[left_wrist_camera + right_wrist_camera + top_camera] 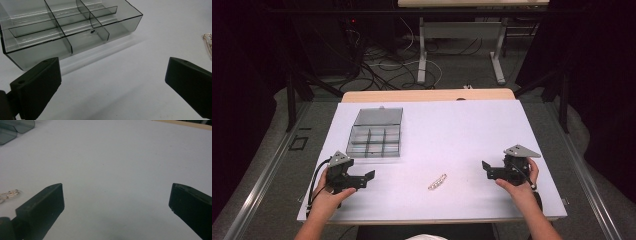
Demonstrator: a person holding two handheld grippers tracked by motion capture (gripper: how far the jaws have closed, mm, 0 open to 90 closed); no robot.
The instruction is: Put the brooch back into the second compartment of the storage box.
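A clear grey plastic organizer box (376,135) with its lid up and several compartments stands on the white table sheet at the left; its divided trays (62,27) look empty. A small pale chain-like bracelet (437,182) lies near the front middle, and its end shows at the right edge of the left gripper view (208,43) and at the left edge of the right gripper view (8,194). My left gripper (371,175) rests at the front left, open, nothing between its jaws (112,82). My right gripper (484,166) rests at the front right, open and empty (116,202).
The white sheet (462,135) covers a wooden table whose far edge (427,95) shows. Beyond it are table legs (422,55) and cables on the floor. Metal rails run along both sides of the table.
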